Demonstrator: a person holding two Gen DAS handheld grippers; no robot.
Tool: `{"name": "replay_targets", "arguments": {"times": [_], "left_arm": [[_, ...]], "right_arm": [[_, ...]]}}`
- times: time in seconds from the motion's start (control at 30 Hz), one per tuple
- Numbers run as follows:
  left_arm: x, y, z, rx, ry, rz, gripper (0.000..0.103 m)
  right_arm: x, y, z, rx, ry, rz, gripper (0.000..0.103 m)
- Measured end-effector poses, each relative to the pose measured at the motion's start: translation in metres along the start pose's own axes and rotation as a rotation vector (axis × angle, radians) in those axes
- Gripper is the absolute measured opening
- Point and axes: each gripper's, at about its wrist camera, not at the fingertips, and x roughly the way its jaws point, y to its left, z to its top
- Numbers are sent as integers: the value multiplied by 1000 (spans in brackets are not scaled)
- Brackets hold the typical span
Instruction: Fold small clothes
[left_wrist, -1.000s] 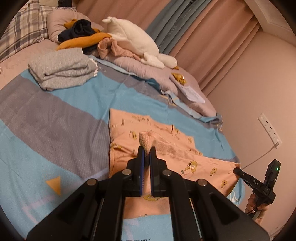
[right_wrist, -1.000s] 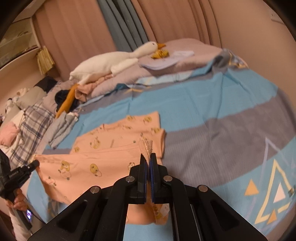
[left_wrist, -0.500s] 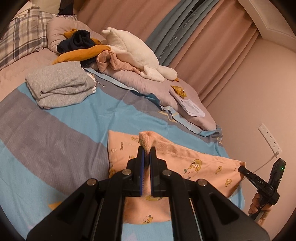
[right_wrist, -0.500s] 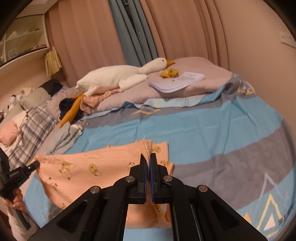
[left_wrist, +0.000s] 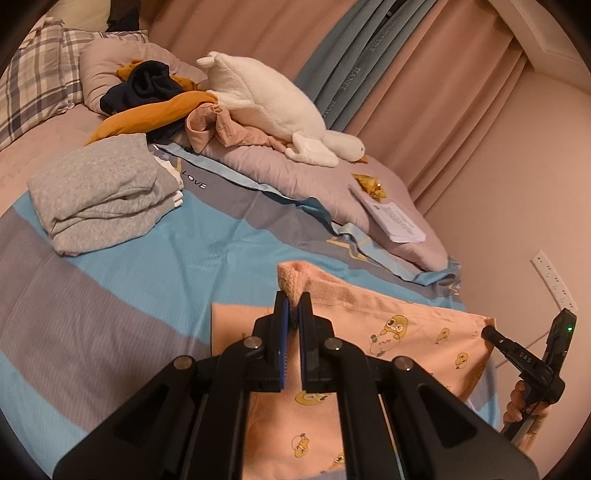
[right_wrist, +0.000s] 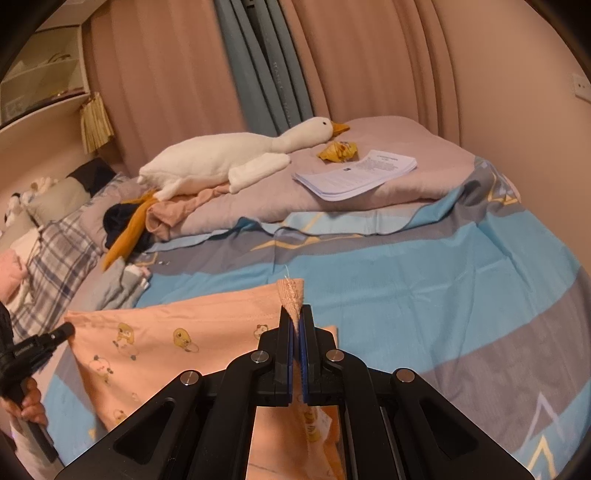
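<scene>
In the left wrist view the left gripper (left_wrist: 293, 306) is clamped on a bunched corner of the peach printed garment (left_wrist: 417, 332), which stretches taut above the striped bedsheet (left_wrist: 155, 280) toward the right gripper (left_wrist: 489, 330) pinching its far corner. In the right wrist view the right gripper (right_wrist: 295, 317) is closed on the garment's (right_wrist: 177, 325) gathered corner, the cloth hanging over the bedsheet (right_wrist: 424, 295), the left gripper (right_wrist: 64, 328) at its opposite corner.

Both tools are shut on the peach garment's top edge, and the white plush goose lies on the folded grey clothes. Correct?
Not quite. The plush goose lies on the mauve duvet, as the right wrist view shows, apart from the folded grey clothes. The left tool and right tool do clamp the peach garment.
</scene>
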Motion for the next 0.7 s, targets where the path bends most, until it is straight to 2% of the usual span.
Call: {"name": "replay_targets", "arguments": {"times": [0.37,0.7], "left_arm": [[71,21,12,-9,98,73,4],[132,44,3,-9,220,173,5]], "right_arm": [[80,-13,9,22,136,-63,4],[145,-29,-10,34,279,-126,4]]}}
